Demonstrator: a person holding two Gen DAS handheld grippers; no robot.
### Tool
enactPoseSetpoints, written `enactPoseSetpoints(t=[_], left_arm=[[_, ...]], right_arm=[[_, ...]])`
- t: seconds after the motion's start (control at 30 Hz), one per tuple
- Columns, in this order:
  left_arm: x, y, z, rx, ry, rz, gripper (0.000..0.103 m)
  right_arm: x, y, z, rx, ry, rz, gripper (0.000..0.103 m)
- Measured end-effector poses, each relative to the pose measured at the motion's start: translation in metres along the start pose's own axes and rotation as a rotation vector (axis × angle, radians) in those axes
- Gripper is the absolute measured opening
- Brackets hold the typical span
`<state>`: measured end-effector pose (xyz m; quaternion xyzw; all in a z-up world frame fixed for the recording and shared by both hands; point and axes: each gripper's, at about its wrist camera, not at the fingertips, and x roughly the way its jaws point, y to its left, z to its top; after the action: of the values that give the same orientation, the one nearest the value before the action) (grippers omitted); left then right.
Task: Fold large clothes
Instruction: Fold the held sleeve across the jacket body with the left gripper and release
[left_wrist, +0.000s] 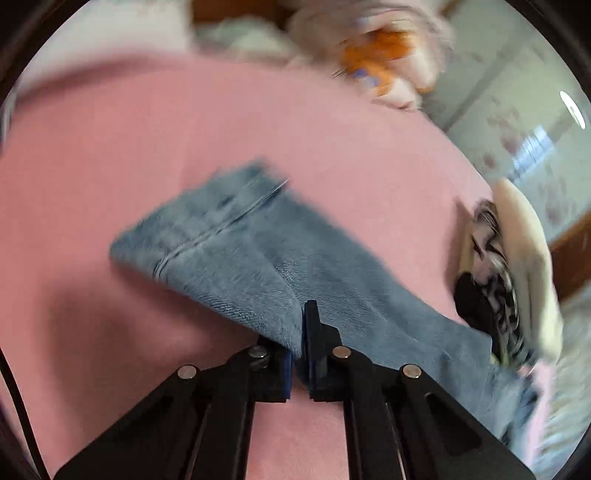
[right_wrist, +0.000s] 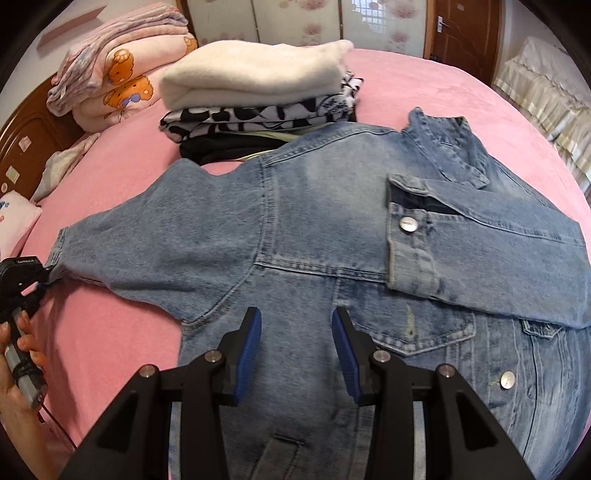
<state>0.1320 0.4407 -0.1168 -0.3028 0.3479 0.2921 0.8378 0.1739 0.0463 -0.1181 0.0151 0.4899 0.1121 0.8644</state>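
A light-blue denim jacket (right_wrist: 314, 229) lies spread on the pink bed sheet (right_wrist: 110, 332). Its right sleeve is folded across the chest; its left sleeve (right_wrist: 147, 258) stretches out to the left. My left gripper (left_wrist: 297, 332) is shut on the edge of that sleeve (left_wrist: 236, 258) close to the cuff. In the right wrist view it appears at the far left (right_wrist: 46, 275), held by a person's hand (right_wrist: 18, 350). My right gripper (right_wrist: 295, 321) hovers open over the jacket's front, blue pads apart, with nothing pinched between them.
A stack of folded clothes (right_wrist: 258, 81), cream on top of black-and-white, sits behind the jacket's shoulder and shows in the left wrist view too (left_wrist: 509, 280). A folded pink blanket (right_wrist: 122, 74) lies by the wooden headboard (right_wrist: 33, 140). A small pillow (right_wrist: 14, 221) rests at the left.
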Motion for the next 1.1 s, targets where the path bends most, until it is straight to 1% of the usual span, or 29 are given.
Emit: enactPoseSetpoints(t=[0.03,0.13,0.2,0.27,0.33,0.4,0.43,0.47,0.57,0.67,0.73,0.77,0.8,0.83,0.87,0.9,0.97,1.03,1.1], left_arm=[[-0.01,-0.012,0.001,0.045,-0.022,-0.002,0.004],[-0.049,-0.072,-0.012,0.24,-0.11,-0.029,0.004],[-0.073,-0.118,-0.029,0.371,-0.156,-0.072,0.004],[-0.094,-0.166,-0.056,0.508,-0.182,-0.142,0.004],[-0.11,-0.203,-0.086,0.62,-0.17,-0.221,0.004],[-0.119,-0.246,-0.129,0.749,-0.139,-0.298,0.004],[-0.119,-0.261,-0.142,0.787,-0.125,-0.32,0.004],[-0.12,-0.278,-0.165,0.846,-0.1,-0.354,0.004],[-0.118,-0.312,-0.225,1.006,-0.027,-0.417,0.004],[-0.11,-0.331,-0.281,1.134,0.077,-0.457,0.005],[-0.101,-0.339,-0.307,1.191,0.11,-0.439,0.012],[-0.1,-0.338,-0.323,1.225,0.127,-0.421,0.022],[-0.103,-0.332,-0.335,1.245,0.134,-0.41,0.037],[-0.103,-0.327,-0.34,1.257,0.137,-0.399,0.045],[-0.105,-0.323,-0.345,1.261,0.138,-0.394,0.057],[-0.108,-0.321,-0.348,1.26,0.138,-0.399,0.066],[-0.115,-0.315,-0.346,1.25,0.137,-0.416,0.072],[-0.127,-0.306,-0.339,1.242,0.134,-0.428,0.073],[-0.136,-0.296,-0.33,1.223,0.132,-0.438,0.075]], right_arm=[[-0.002,-0.008,0.0,0.016,-0.003,0.001,0.04],[-0.011,-0.028,0.0,0.056,-0.015,-0.001,0.04],[-0.018,-0.044,0.0,0.087,-0.029,-0.006,0.04],[-0.027,-0.062,0.0,0.123,-0.046,-0.011,0.04],[-0.037,-0.085,-0.001,0.166,-0.065,-0.018,0.04],[-0.047,-0.108,-0.005,0.206,-0.086,-0.03,0.04],[-0.05,-0.117,-0.006,0.22,-0.093,-0.036,0.04],[-0.056,-0.131,-0.008,0.244,-0.104,-0.048,0.04],[-0.063,-0.169,-0.018,0.304,-0.116,-0.082,0.04],[-0.064,-0.204,-0.03,0.359,-0.101,-0.114,0.04],[-0.062,-0.225,-0.04,0.392,-0.079,-0.127,0.04],[-0.061,-0.232,-0.043,0.402,-0.07,-0.129,0.04],[-0.06,-0.238,-0.048,0.411,-0.06,-0.13,0.04],[-0.058,-0.241,-0.05,0.416,-0.054,-0.129,0.04],[-0.057,-0.245,-0.054,0.42,-0.049,-0.128,0.04],[-0.056,-0.247,-0.056,0.422,-0.046,-0.123,0.04],[-0.054,-0.249,-0.058,0.416,-0.044,-0.107,0.04],[-0.053,-0.248,-0.058,0.407,-0.044,-0.082,0.04],[-0.053,-0.241,-0.055,0.391,-0.053,-0.036,0.04]])
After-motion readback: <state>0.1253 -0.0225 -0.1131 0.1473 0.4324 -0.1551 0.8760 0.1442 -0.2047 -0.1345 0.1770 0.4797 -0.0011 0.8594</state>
